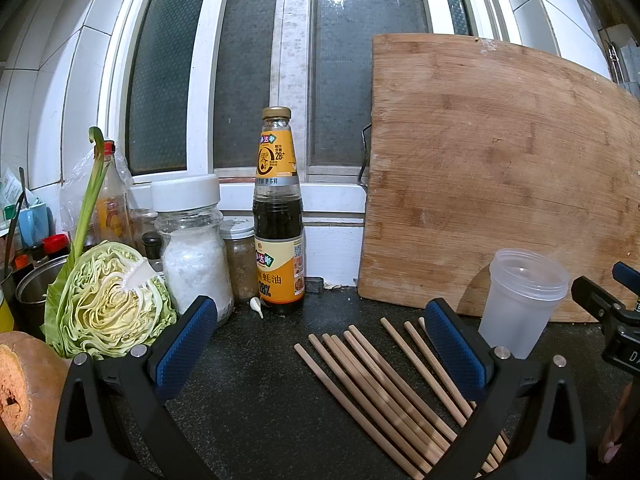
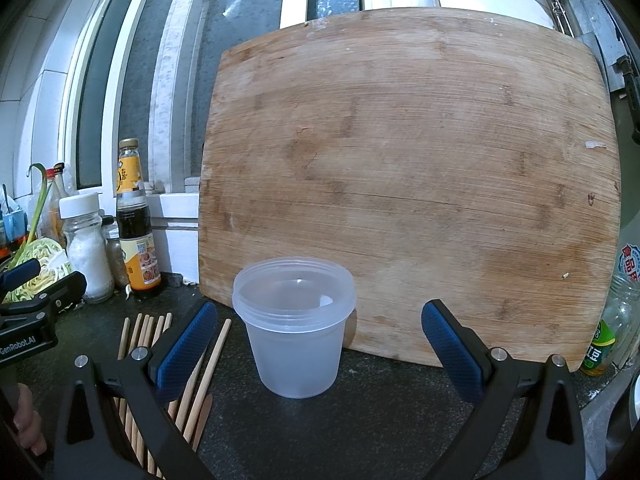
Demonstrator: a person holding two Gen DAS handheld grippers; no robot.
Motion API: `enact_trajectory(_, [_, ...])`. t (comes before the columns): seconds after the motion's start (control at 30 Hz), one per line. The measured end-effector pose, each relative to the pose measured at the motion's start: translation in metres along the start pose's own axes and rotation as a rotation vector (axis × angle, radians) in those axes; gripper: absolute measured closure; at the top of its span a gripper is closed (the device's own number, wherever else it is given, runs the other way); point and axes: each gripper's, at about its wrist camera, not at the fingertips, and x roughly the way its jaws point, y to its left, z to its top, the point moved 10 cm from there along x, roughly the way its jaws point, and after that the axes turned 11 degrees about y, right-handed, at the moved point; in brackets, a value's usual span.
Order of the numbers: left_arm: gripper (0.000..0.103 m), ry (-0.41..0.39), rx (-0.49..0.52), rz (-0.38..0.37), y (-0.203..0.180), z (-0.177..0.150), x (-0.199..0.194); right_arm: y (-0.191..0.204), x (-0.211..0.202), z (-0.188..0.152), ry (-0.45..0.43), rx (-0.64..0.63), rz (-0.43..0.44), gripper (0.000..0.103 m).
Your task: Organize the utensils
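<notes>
Dark speckled countertop (image 1: 256, 392) runs beneath a grimy window, with a worn wooden cutting board (image 2: 408, 176) propped upright against the wall behind the work area. Wooden chopsticks (image 1: 372, 380) lie loose and roughly parallel on the counter, fanned out flat, so they read as the utensils waiting to be gathered. Just to their right stands a translucent plastic cup (image 2: 296, 328), upright and apparently empty, though its frosted wall makes the bottom hard to read; placed mouth-up beside the sticks, it is likely meant as their holder. The left gripper (image 1: 320, 344) hovers over the near ends of the chopsticks with its jaws spread wide and nothing between them, its right finger overlapping several sticks in view. The right gripper (image 2: 320, 344) faces the cup squarely, jaws likewise wide apart and empty, framing the cup without touching it, probably to steady it. Off to the left, a sauce bottle (image 1: 278, 216), a salt jar (image 1: 192, 240) and a halved cabbage (image 1: 108, 300) crowd the counter's back edge, clear of the sticks.
</notes>
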Motion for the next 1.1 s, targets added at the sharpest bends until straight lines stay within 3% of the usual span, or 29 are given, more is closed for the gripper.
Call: enact_trajectory(1.1, [0.0,0.002,0.002,-0.002,0.0042,-0.0023,-0.0023,0.0005,-0.0001,0.0007,-0.002,0.001,-0.002,0.0])
